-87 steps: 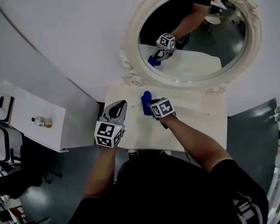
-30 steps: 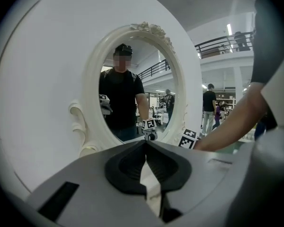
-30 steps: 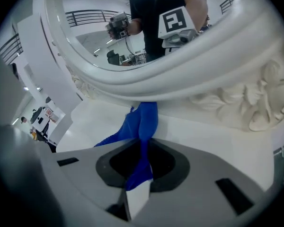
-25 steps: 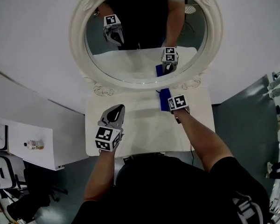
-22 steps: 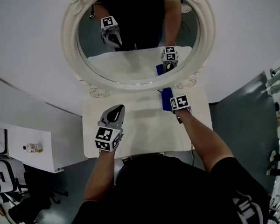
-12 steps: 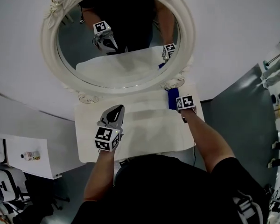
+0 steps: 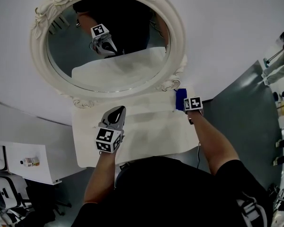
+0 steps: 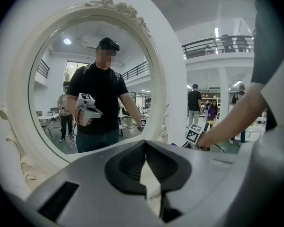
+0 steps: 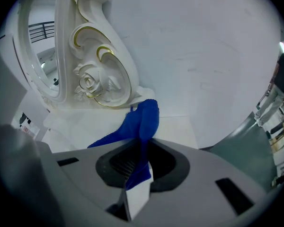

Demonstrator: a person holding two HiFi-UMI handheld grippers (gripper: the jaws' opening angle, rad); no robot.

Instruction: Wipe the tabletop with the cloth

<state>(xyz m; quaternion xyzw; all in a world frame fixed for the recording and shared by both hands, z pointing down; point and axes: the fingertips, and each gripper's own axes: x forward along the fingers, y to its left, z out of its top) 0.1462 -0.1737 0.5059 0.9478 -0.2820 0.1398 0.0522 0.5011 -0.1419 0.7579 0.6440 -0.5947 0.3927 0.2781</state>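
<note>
A blue cloth [image 7: 181, 99] [image 9: 141, 122] lies pressed on the white tabletop [image 7: 146, 126] at its far right corner, by the mirror's base. My right gripper [image 7: 185, 103] [image 9: 137, 171] is shut on the cloth, which runs back between its jaws. My left gripper [image 7: 114, 116] [image 8: 146, 167] hovers over the table's left middle, jaws closed together with nothing between them. Its reflection shows in the mirror.
A large oval mirror [image 7: 109, 41] in an ornate white frame [image 9: 92, 60] stands against the wall at the table's back edge. The table's right edge drops to grey floor [image 7: 236, 103]. A white side cabinet [image 7: 19, 160] sits low at left.
My right gripper has dragged the blue cloth rightward along the back of the table, from near the middle to the far right corner. The left gripper has held its place.
</note>
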